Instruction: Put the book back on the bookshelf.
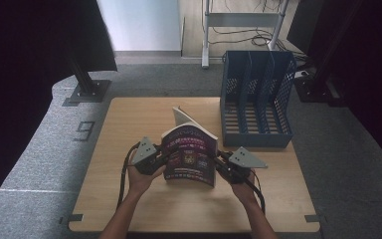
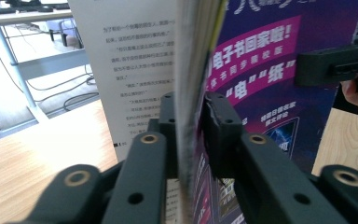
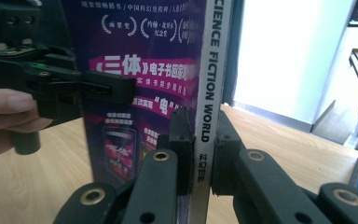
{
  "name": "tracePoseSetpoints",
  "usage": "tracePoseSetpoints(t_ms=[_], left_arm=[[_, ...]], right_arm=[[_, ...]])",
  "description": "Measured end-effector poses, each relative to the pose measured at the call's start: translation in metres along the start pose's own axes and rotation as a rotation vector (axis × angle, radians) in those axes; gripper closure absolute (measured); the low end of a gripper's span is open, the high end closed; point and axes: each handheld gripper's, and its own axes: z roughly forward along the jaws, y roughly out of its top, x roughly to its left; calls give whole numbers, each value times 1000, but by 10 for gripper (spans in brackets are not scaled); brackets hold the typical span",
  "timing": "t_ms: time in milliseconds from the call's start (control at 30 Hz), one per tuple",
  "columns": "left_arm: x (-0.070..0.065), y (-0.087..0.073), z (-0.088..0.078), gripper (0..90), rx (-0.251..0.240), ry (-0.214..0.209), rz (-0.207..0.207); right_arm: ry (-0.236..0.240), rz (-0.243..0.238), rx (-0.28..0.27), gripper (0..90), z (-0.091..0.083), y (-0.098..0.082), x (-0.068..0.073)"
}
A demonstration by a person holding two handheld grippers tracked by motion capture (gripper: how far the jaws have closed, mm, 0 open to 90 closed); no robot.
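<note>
Fingers [image 3: 182, 140] of the right gripper [image 3: 200, 149] pinch the magazine [image 1: 189, 154] by its spine; left gripper [image 2: 189, 135] clamps the page edge opposite. Both hands reach inward, holding it upright over the table [image 1: 129, 129], file rack [image 1: 256, 97] beyond.

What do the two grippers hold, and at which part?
Magazine: right gripper clamps its spine; left gripper has its page edge between the jaws.

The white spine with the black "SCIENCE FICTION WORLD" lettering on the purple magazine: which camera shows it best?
The right gripper view: the white spine runs up the middle, lettering readable, clamped between the right gripper jaws. The high view shows the purple magazine standing, its spine a thin edge. The left gripper view shows page edges and cover.
</note>
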Motion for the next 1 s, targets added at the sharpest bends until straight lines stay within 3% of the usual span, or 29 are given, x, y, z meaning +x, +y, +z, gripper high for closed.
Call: tracePoseSetpoints(t_ms=[233, 467, 667, 1000], left_arm=[[8, -3, 0, 579, 9, 13, -29], [11, -4, 2, 488, 10, 26, -49], [16, -2, 0, 442, -8, 24, -66], [22, -4, 3, 332, 7, 12, -104]], right_arm=[[27, -14, -14, 816, -7, -3, 5], [38, -20, -8, 815, -11, -4, 7], [51, -32, -3, 815, -14, -5, 9], [65, -38, 1, 815, -16, -5, 10]])
